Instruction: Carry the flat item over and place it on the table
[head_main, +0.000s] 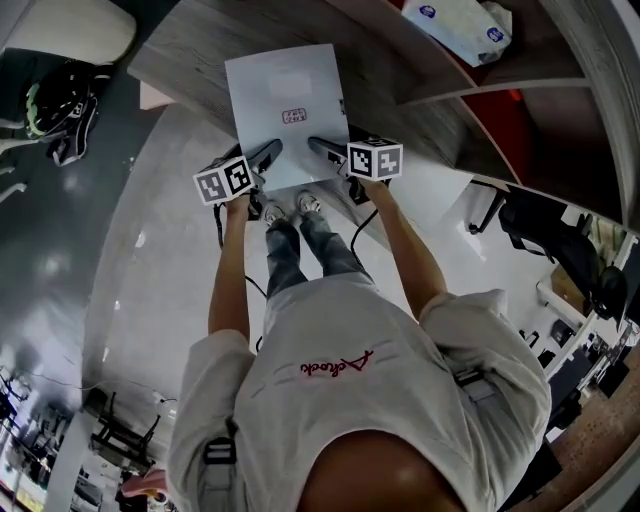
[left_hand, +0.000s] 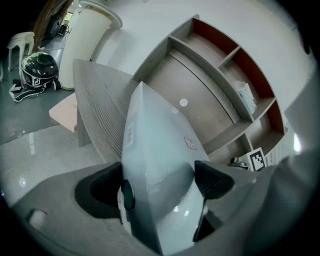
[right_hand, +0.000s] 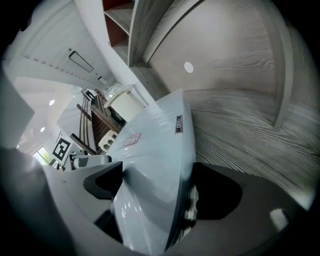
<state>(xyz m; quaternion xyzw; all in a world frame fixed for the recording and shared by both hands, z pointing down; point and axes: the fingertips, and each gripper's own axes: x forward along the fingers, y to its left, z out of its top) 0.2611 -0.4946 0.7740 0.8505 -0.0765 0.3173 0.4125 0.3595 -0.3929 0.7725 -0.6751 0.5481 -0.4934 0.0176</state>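
The flat item (head_main: 285, 105) is a thin pale grey slab with a small red label. It lies level over the near edge of the grey wood-grain table (head_main: 190, 50). I cannot tell whether it touches the top. My left gripper (head_main: 265, 157) and right gripper (head_main: 322, 148) each hold its near edge. In the left gripper view the flat item (left_hand: 160, 145) fills the gap in the left gripper (left_hand: 157, 175), with a black jaw against each face. The right gripper view shows the same: the flat item (right_hand: 155, 145) is clamped in the right gripper (right_hand: 155, 185) above the table (right_hand: 240, 135).
A curved wooden shelf unit (head_main: 470, 80) rises behind the table, with a white packet (head_main: 460, 25) on one shelf. A dark helmet (head_main: 60, 110) and a pink box (left_hand: 65, 112) lie on the floor to the left. Black chairs (head_main: 540, 225) stand to the right.
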